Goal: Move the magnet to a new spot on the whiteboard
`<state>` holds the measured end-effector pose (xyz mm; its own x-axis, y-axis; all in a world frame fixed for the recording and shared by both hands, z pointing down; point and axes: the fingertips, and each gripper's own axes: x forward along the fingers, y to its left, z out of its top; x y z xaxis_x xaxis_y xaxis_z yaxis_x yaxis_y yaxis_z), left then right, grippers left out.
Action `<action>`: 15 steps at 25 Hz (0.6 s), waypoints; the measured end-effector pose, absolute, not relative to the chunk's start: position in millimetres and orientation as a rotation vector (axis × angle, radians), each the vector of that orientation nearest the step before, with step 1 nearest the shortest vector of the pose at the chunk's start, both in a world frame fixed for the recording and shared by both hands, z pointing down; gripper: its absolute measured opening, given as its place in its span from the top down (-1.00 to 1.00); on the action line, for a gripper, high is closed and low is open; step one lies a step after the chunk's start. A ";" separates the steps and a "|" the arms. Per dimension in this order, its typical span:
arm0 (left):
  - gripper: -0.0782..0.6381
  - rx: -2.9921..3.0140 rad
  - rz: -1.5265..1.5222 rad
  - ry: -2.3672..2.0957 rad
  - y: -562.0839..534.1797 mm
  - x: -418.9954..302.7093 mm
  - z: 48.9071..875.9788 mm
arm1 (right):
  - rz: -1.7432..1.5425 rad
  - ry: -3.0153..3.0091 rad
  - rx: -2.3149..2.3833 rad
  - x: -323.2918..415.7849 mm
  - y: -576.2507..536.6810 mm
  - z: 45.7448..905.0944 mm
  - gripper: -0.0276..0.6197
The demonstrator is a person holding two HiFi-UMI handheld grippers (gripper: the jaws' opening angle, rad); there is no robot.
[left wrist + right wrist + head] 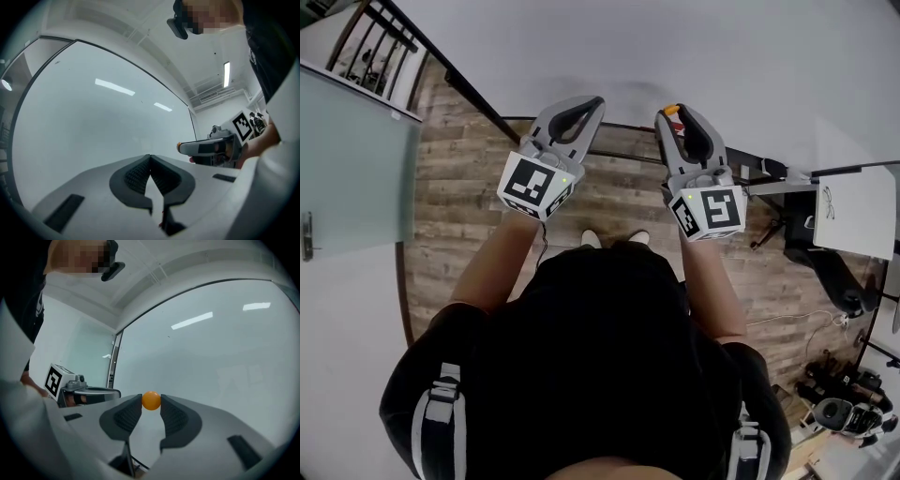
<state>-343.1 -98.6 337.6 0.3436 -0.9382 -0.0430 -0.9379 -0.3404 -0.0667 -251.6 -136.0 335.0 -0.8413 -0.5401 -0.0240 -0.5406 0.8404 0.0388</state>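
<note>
Your right gripper (151, 404) has its 2 fingers clamped on the orange magnet (151, 400), pinched at the very tips so it faces the whiteboard (225, 357) ahead, probably ready to set at a new spot. Your left gripper (150, 157) sits alongside with its fingers pressed together on nothing, likely just keeping clear.

The magnet (151, 400) is bright orange against the pale grey-white whiteboard (225, 348). The left gripper (150, 157) and right gripper (673, 114) are light grey with dark grey ribbed pads (126, 416). Their cubes (534, 185) carry black-and-white square patterns. Left of centre in the head view, the floor (459, 169) shows brown wood planks.
</note>
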 end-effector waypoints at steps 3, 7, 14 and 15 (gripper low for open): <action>0.77 -2.504 0.009 1.749 -107.1 -344.2 333.4 | 0.118 3.000 -0.929 -257.5 -142.0 331.8 0.54; 0.77 -2.488 0.009 1.738 -118.0 -343.6 328.6 | 0.082 2.967 -1.057 -256.4 -159.0 336.9 0.54; 0.77 -2.452 -0.015 1.762 -136.3 -353.4 339.9 | 0.062 2.920 -1.205 -264.4 -188.6 348.9 0.54; 0.77 -2.452 -0.015 1.764 -138.6 -352.9 341.8 | 0.075 2.922 -1.221 -266.1 -191.9 351.5 0.54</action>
<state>-352.9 -138.6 341.8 0.3204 -0.9452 -0.0627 -0.9440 -0.3131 -0.1042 -266.1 -191.9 351.5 -0.7027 -0.7115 0.0058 -0.7103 0.7019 0.0534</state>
